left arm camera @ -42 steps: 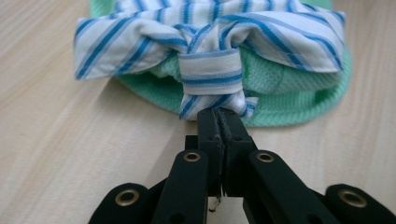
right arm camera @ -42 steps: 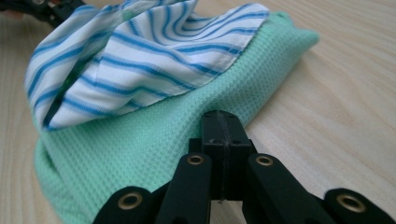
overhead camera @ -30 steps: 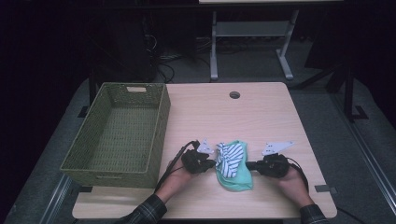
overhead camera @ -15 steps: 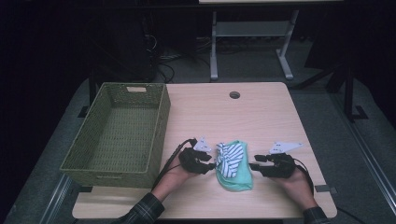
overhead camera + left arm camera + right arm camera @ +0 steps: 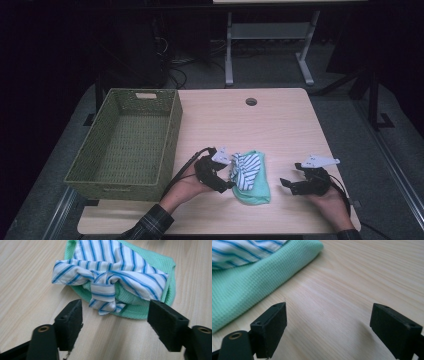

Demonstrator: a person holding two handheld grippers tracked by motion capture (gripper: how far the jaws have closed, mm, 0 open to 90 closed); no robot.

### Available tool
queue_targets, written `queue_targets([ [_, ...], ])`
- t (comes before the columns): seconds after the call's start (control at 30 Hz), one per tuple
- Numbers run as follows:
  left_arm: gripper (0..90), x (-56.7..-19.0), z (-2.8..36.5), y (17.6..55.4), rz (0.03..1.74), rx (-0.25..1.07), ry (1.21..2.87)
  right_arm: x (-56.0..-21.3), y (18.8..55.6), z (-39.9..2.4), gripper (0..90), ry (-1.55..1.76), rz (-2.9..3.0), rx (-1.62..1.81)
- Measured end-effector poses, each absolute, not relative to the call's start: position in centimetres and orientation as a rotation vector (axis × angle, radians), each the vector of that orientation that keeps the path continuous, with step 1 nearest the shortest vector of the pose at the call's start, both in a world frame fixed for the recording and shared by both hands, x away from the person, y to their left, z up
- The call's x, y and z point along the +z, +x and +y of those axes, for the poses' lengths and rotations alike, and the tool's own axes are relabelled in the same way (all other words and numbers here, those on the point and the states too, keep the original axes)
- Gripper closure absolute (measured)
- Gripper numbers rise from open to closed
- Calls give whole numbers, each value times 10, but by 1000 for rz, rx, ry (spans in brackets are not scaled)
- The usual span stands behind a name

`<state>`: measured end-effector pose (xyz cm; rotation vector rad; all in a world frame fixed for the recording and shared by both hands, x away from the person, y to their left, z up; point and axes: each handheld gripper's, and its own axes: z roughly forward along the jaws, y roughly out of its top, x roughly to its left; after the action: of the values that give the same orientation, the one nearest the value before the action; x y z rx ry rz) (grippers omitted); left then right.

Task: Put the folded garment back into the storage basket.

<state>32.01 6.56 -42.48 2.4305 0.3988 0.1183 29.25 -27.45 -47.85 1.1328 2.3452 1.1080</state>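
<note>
Table point(image 5: 280, 125): striped cloth point(image 5: 110, 277) hides green cloth point(image 5: 150, 262) middle.

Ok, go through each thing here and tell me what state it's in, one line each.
Striped cloth: bunched and twisted, lying on the green cloth.
Green cloth: folded, flat on the table, nothing gripping it.
Basket: upright, empty.
Left gripper: jaws just opened, nothing between them, right next to the cloths.
Right gripper: jaws just opened, nothing between them, apart from the cloths.
</note>
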Motion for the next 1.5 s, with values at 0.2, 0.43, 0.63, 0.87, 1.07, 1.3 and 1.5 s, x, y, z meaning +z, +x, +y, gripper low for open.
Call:
queue_targets([
  [0.2,178,-418,58,322,356,114,2460,-481,288,-284,73,1187,2330,1062],
  [0.43,149,-407,49,325,298,123,2498,-483,283,-293,22,1203,2334,1018],
  [0.63,138,-398,37,329,230,129,2533,-483,282,-294,22,1211,2346,994],
  [0.87,141,-401,23,343,210,104,2566,-483,282,-294,22,1214,2345,993],
  [1.07,141,-409,10,351,171,83,2612,-483,282,-294,22,1213,2345,993],
  [1.3,140,-424,2,348,131,63,2672,-484,282,-294,22,1213,2346,993],
  [1.5,140,-433,1,347,117,52,2687,-483,282,-294,22,1216,2347,994],
])
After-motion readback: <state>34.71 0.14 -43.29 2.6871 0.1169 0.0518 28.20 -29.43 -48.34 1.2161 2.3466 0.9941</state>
